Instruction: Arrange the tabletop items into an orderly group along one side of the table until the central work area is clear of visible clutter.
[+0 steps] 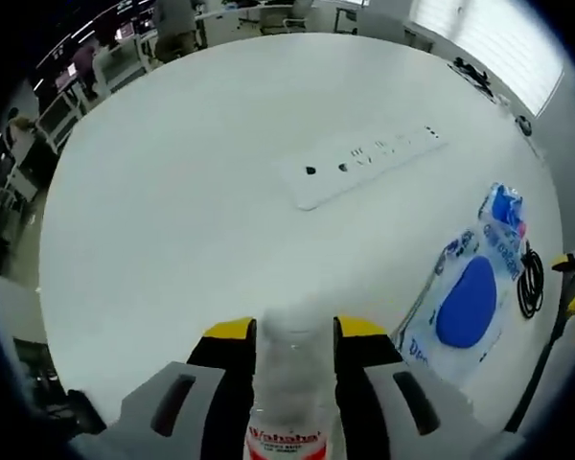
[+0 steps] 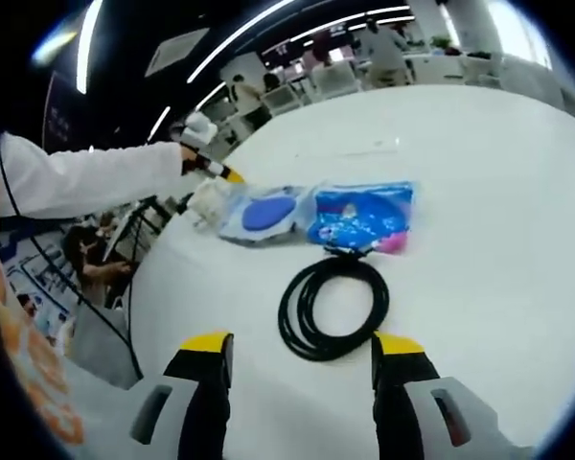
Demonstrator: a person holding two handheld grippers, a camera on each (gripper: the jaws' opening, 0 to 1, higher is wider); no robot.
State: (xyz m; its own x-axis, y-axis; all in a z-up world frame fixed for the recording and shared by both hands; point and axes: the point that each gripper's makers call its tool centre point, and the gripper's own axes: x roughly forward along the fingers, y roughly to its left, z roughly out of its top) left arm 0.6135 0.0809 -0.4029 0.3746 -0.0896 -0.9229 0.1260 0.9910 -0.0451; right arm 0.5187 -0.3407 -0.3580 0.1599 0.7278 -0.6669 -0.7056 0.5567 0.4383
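In the left gripper view the left tool [image 1: 292, 359] is clamped on a clear water bottle [image 1: 289, 402] with a red label, the bottle standing up between the yellow-tipped jaws, its long axis running along them; ahead across the white table [image 1: 172, 220] lies a white power strip [image 1: 364, 163], well apart, and to the right a clear packet with a blue oval [image 1: 465, 307] beside a coiled black cable [image 1: 530, 283]. In the right gripper view the right tool [image 2: 302, 359] has its jaws apart and empty; the coiled black cable [image 2: 333, 307] lies just ahead between them, nearer this tool than the other; beyond it sit the clear packet with a blue oval [image 2: 264, 213] and a blue packet [image 2: 364, 216], side by side. The cable looks like the right tool's next pick; the bottle seems ready to be set by the packets.
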